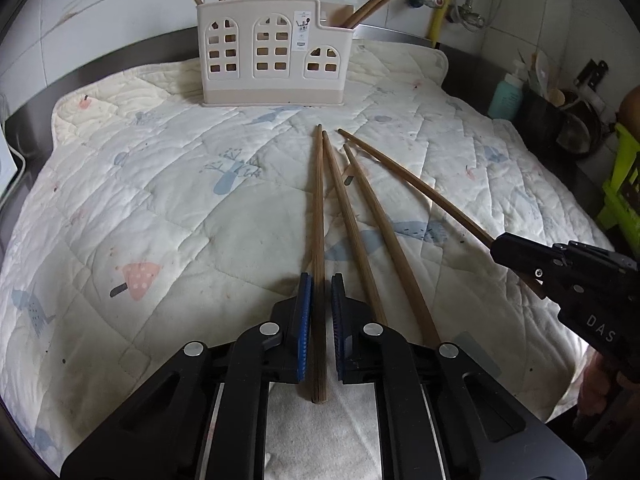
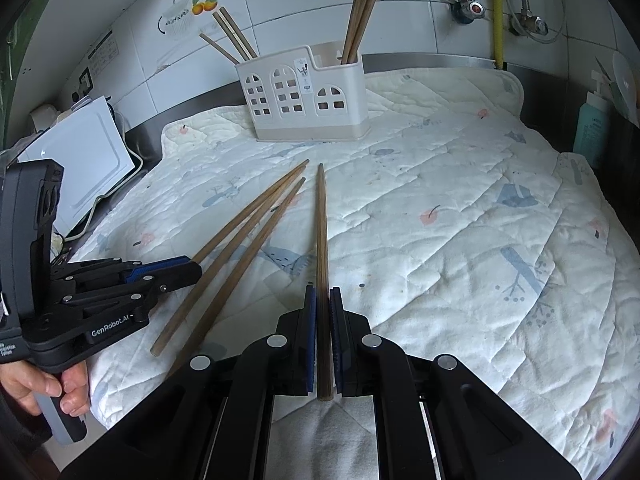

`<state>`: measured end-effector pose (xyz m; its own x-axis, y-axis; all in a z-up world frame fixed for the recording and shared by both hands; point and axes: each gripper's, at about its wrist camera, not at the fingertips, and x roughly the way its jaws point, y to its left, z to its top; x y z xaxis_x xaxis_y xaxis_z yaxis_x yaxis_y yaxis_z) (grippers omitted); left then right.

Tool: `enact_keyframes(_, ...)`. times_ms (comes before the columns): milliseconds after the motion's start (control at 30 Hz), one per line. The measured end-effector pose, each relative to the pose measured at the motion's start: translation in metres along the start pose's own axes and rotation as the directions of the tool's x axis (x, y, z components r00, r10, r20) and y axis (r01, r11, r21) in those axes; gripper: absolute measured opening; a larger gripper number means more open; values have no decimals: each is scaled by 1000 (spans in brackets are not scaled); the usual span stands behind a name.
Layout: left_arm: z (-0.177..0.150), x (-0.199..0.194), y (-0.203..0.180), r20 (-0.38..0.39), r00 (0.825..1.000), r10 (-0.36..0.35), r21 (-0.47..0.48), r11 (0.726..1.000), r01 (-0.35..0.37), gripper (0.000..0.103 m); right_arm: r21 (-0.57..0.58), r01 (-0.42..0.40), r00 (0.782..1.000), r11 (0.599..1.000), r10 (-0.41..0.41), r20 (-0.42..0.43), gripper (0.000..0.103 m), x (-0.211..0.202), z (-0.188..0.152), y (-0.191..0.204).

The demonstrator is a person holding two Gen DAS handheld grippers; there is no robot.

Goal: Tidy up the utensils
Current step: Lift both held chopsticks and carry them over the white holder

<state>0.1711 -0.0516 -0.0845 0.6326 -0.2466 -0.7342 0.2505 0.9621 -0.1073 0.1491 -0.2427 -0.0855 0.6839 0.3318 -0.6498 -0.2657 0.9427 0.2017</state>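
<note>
A cream utensil holder (image 1: 276, 52) (image 2: 304, 96) with window cut-outs stands at the back of the quilted mat, with several wooden chopsticks upright in it. My left gripper (image 1: 321, 278) (image 2: 198, 270) is shut on the near end of one chopstick (image 1: 319, 200), which points toward the holder. My right gripper (image 2: 322, 290) (image 1: 496, 246) is shut on another chopstick (image 2: 321, 220) (image 1: 420, 188) in the same way. Between them, two loose chopsticks (image 1: 360, 224) (image 2: 240, 260) lie on the mat. All the tips fan together toward the holder.
The cream quilted mat (image 2: 460, 220) covers a counter against a tiled wall with pipes (image 2: 498, 12). A white appliance (image 2: 80, 160) leans at the left. A teal bottle (image 1: 506, 98), a dark pot (image 1: 560, 120) and a green crate (image 1: 624, 184) crowd the right. A hand (image 2: 48, 388) holds the left gripper's handle.
</note>
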Motion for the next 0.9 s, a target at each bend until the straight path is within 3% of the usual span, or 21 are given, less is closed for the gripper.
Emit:
enact_keyframes(167,7,-12,9,36,999,-35,-26,999,36,5,-16,2,1000,1000,-2,23,7,-11,8,3)
enact_keyframes(400,28,-44,17,162,986,-46,-14,999,49,5,-45,-1,996,999,5,94,7,-35,37,8)
enact_keyframes(633,48,-56,25,193,979,-63,0,998,64,5,-107,-2,989,994,18,145,7,-50,80,16)
enact_keyframes(900,83,-64,35,206,975,-88,34,996,83,5,-152,-24,989,988,46,144,7,-58,148,16)
